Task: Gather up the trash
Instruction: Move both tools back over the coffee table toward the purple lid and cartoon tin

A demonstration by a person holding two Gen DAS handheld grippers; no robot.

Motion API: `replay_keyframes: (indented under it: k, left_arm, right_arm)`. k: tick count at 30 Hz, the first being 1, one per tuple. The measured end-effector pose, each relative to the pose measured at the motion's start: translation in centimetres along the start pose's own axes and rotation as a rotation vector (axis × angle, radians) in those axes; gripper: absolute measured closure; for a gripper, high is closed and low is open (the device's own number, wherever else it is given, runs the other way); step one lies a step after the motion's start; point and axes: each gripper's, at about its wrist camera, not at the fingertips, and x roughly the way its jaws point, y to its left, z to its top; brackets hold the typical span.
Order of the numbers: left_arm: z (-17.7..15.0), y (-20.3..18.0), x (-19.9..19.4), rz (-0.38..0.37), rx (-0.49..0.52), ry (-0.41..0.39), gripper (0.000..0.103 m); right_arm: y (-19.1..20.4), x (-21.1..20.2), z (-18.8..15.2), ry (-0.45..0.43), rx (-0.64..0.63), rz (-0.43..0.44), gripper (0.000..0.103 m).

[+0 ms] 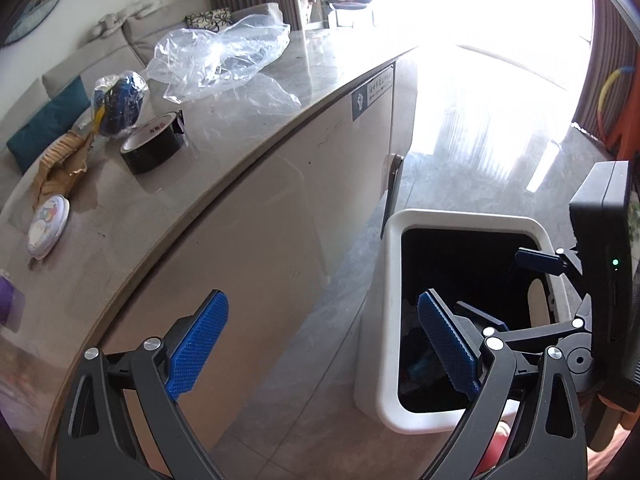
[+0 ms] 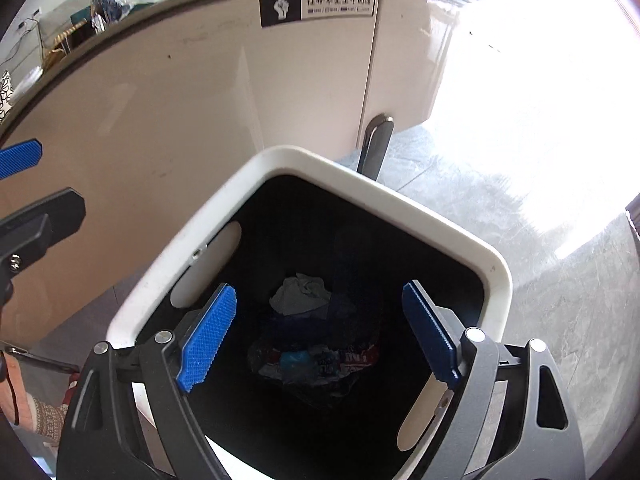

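Observation:
A white bin (image 2: 494,264) with a black liner stands on the floor beside the counter; it is also in the left wrist view as the bin (image 1: 390,320). At its bottom lie crumpled wrappers (image 2: 316,360) and a pale wad of paper (image 2: 300,294). My right gripper (image 2: 320,336) hangs over the bin's mouth, open, nothing between its blue pads. My left gripper (image 1: 324,344) is open and empty, held over the floor between counter and bin. On the counter lie a clear plastic bag (image 1: 216,60), a bagged blue bundle (image 1: 118,102) and torn brown paper (image 1: 60,168).
The counter (image 1: 248,128) also holds a roll of black tape (image 1: 154,144) and a round white tin (image 1: 48,226). A cabinet front (image 2: 200,92) with a metal handle (image 2: 376,144) stands just behind the bin. Bright glare washes over the floor (image 1: 480,128) to the right. A sofa sits behind the counter.

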Motion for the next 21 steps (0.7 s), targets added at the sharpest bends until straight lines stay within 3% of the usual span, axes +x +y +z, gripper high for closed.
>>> replay_keyframes:
  k: [5, 10, 21]
  left_arm:
    - [0.8, 1.8, -2.0, 0.009, -0.047, -0.054, 0.008]
    - [1.7, 4.0, -3.6, -0.096, -0.173, -0.058, 0.007]
    - [4.2, 8.0, -9.9, 0.033, -0.235, -0.25, 0.004]
  right_arm:
    - [0.4, -4.8, 1.6, -0.217, 0.002, -0.014, 0.014]
    - [1.0, -8.0, 3.4, -0.325, -0.028, -0.044, 0.012]
    - [3.0, -16.3, 5.6, -0.565, -0.007, 0.009, 0.005]
